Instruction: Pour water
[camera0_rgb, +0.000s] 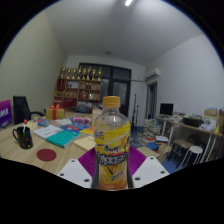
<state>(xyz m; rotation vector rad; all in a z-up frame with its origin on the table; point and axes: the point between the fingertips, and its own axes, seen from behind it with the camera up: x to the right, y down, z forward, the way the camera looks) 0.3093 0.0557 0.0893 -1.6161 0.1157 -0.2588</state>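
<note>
A plastic bottle with an orange cap, yellow liquid and a yellow label stands upright between my gripper's two fingers. The purple pads press against both sides of its lower body, so the gripper is shut on the bottle and holds it lifted above the wooden table. The bottle's base is hidden below the fingers.
A dark red round coaster lies on the table to the left. Books and papers are spread beyond it. A shelf with bottles stands at the back wall. A desk with a monitor and stools is at the right.
</note>
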